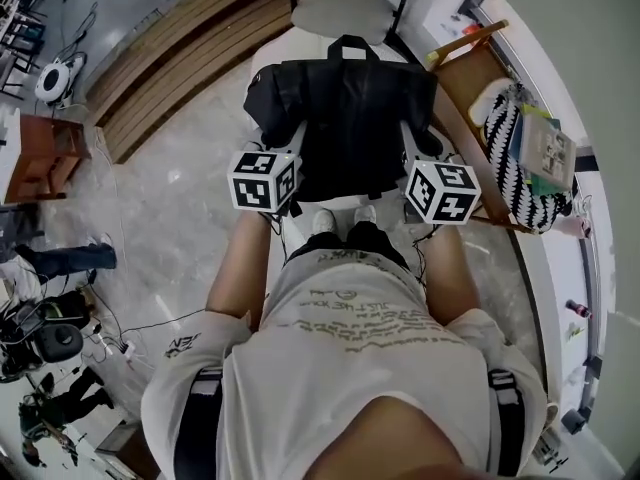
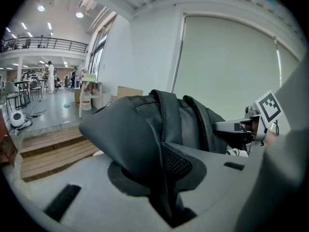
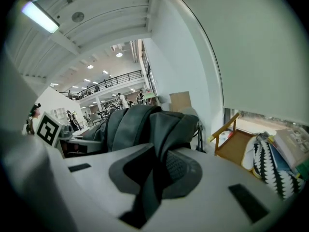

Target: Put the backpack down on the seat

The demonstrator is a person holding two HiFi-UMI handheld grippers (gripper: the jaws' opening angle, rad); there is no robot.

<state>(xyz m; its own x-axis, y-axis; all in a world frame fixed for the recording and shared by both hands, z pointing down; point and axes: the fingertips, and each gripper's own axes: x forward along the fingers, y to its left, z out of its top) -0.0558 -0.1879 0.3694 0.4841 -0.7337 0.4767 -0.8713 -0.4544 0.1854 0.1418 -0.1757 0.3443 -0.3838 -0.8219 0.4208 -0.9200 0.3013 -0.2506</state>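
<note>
A black backpack (image 1: 345, 118) hangs upright between both grippers, in front of a white seat (image 1: 345, 13) whose pale cushion shows behind and above it. My left gripper (image 1: 287, 138) is shut on the bag's left side. In the left gripper view its jaws pinch a fold of the backpack (image 2: 145, 129) at the gripper (image 2: 166, 182). My right gripper (image 1: 418, 140) is shut on the right side, and in the right gripper view a fold of the backpack (image 3: 145, 124) runs down between the jaws of the gripper (image 3: 154, 178). The top handle (image 1: 352, 46) stands free.
A wooden folding chair (image 1: 470, 78) stands to the right, holding a black-and-white patterned bag (image 1: 515, 158). Wooden steps (image 1: 180, 58) run along the left, with a small wooden table (image 1: 40, 153) beside them. Cables and gear lie on the floor at lower left. The person's shoes (image 1: 340, 220) stand just under the backpack.
</note>
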